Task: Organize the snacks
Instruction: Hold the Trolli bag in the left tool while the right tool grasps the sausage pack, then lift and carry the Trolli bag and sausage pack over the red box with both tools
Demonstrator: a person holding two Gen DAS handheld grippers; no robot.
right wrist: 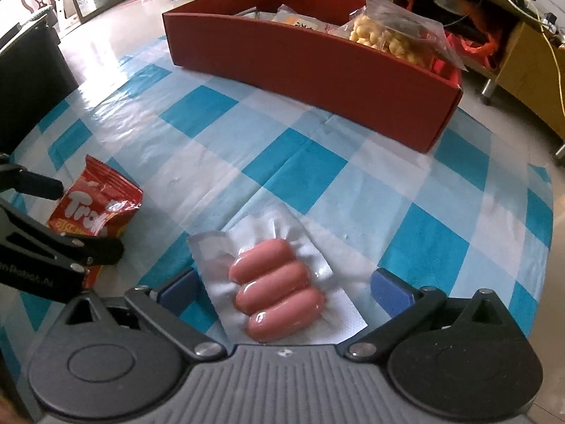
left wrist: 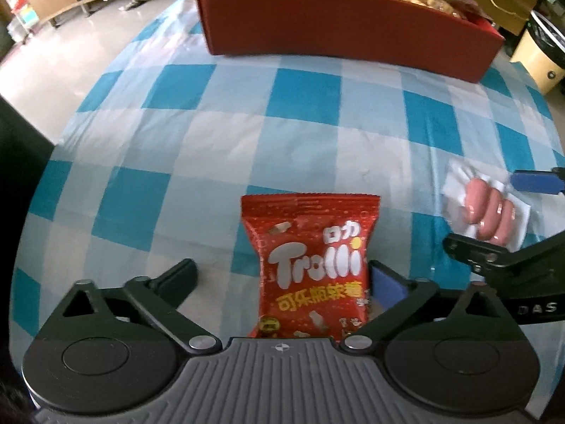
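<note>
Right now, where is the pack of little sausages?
The sausage pack lies flat on the checked tablecloth between the open right claw fingers, with the red gummy bag to its left and the red box beyond.

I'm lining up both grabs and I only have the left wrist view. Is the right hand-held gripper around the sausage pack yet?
Observer: Yes. The right hand-held gripper stands wide open, with the sausage pack lying flat between its pads, not pinched.
Operator: Where in the red box is there room?
Observer: In the red box, snacks show at the middle and right end, including a clear bag of puffs. At the left end only bare inner wall shows.
</note>
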